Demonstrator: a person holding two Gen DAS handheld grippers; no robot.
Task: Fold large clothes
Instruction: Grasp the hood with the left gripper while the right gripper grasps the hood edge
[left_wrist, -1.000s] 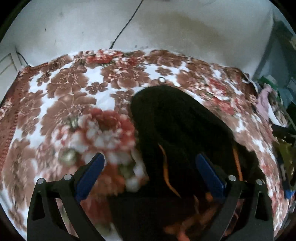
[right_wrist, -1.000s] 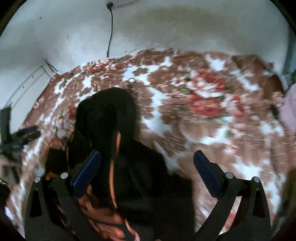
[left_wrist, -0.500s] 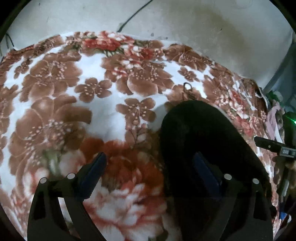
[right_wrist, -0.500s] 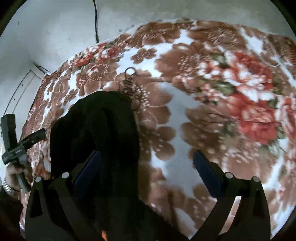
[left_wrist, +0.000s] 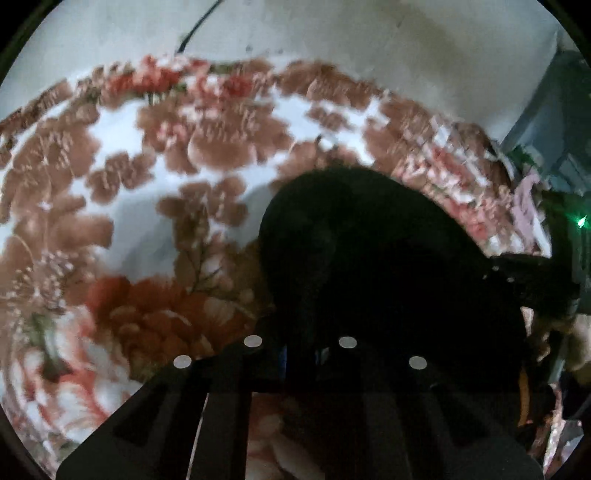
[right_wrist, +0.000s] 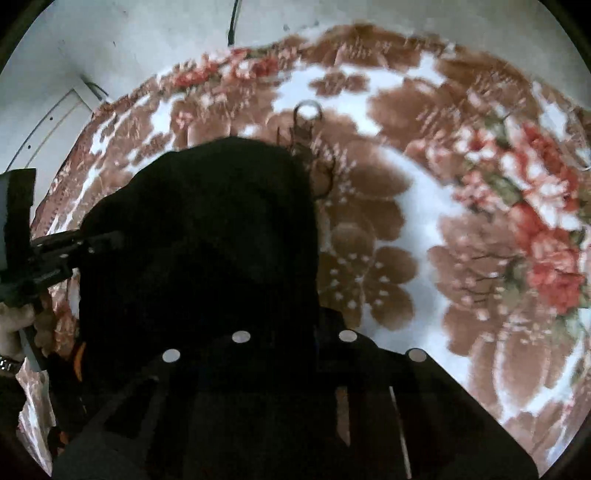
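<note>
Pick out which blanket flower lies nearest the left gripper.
The large orange-red flower, just left of the left gripper, whose jaws have just closed on the black garment. The other flowers near it are brown and lie farther up the blanket.

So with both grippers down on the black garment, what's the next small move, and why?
Probably lift both edges together: the left gripper and right gripper have just closed on the black garment, which lies on the floral blanket.
</note>
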